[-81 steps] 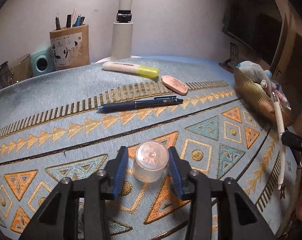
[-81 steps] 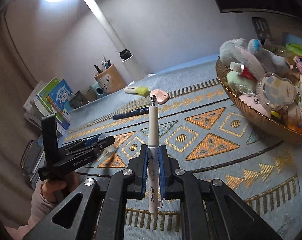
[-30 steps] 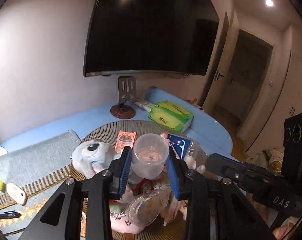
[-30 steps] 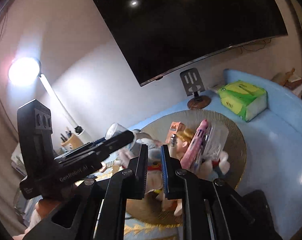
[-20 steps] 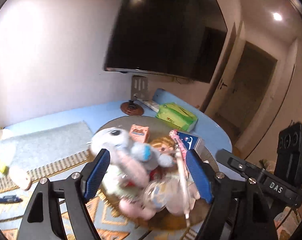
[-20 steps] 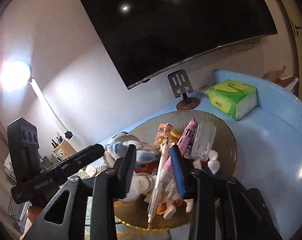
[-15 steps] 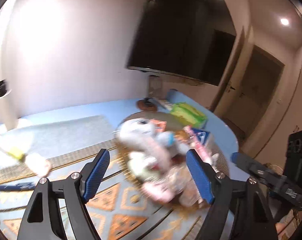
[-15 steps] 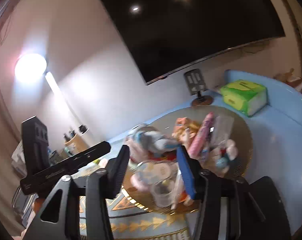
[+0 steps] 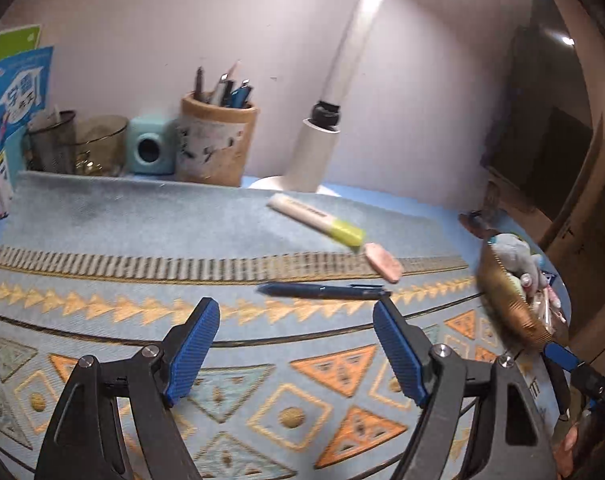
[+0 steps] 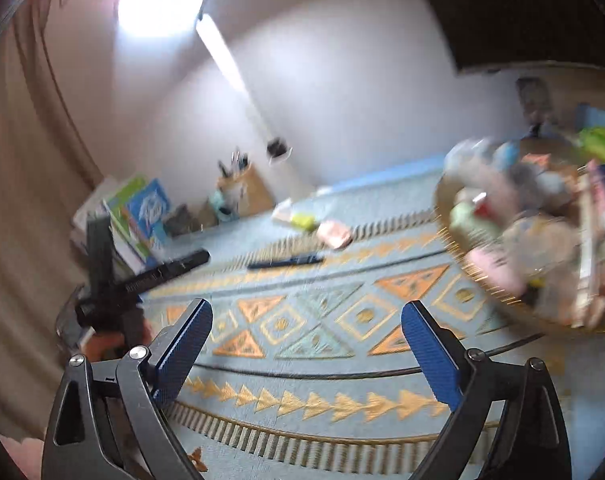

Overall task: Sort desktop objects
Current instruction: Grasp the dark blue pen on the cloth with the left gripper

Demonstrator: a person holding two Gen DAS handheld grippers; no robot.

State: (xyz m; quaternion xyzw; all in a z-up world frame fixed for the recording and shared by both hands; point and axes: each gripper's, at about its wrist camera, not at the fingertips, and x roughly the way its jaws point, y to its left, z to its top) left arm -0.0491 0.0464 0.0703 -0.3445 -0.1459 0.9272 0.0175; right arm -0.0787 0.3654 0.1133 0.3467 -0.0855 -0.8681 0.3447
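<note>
Hovering spread and empty over the patterned cloth (image 9: 102,216), the left gripper (image 9: 296,344) and right gripper (image 10: 307,350) face a dark pen (image 9: 322,291), highlighter (image 9: 316,219) and eraser (image 9: 383,267) near its far edge, the basket (image 10: 498,288) at its right edge.

Blue booklet cover (image 9: 20,88): large white Chinese characters, seemingly "字霸", standing at the far left.
Highlighter (image 9: 316,219): a dark printed line along its barrel, too blurred to read.
Pen cup (image 9: 214,142): dark marks, illegible.
</note>
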